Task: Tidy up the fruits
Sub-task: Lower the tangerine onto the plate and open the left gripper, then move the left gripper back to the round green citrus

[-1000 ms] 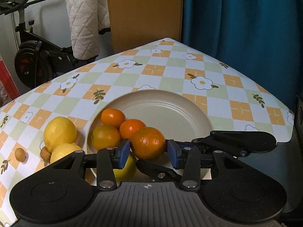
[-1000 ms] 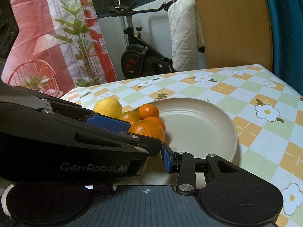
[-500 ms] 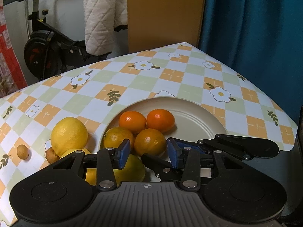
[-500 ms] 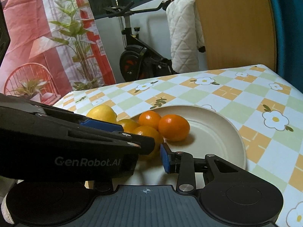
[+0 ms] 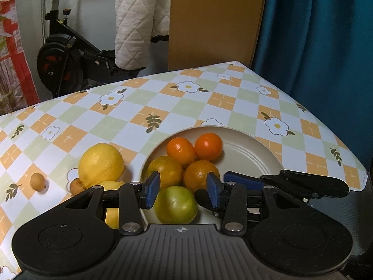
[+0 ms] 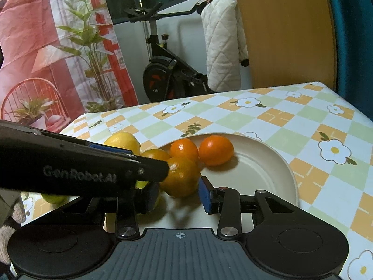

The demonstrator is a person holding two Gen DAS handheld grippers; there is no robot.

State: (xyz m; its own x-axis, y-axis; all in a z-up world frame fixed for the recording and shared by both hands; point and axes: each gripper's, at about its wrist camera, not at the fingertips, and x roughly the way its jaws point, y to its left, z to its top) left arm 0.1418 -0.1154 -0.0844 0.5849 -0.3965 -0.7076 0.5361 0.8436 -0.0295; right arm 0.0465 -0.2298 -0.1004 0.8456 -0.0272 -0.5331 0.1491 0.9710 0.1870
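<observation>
The left tongs point(image 5: 183, 192) hang open over a greenish fruit point(image 5: 176, 204), partly hidden, on the beige plate point(image 5: 251, 154). The right tongs point(image 6: 178, 194), half covered, are opening and empty. Four oranges point(image 5: 201, 175) lie behind. A lemon point(image 5: 100, 164) rests on the surface point(image 5: 163, 100).

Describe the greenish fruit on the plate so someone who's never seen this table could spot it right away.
Find the cream plate on the checkered, flower-print tablecloth. A cluster of fruit sits on its left side, and the greenish fruit is the one nearest the camera in the left wrist view. It is the only yellow-green one; its neighbours on the plate are all orange.
</observation>
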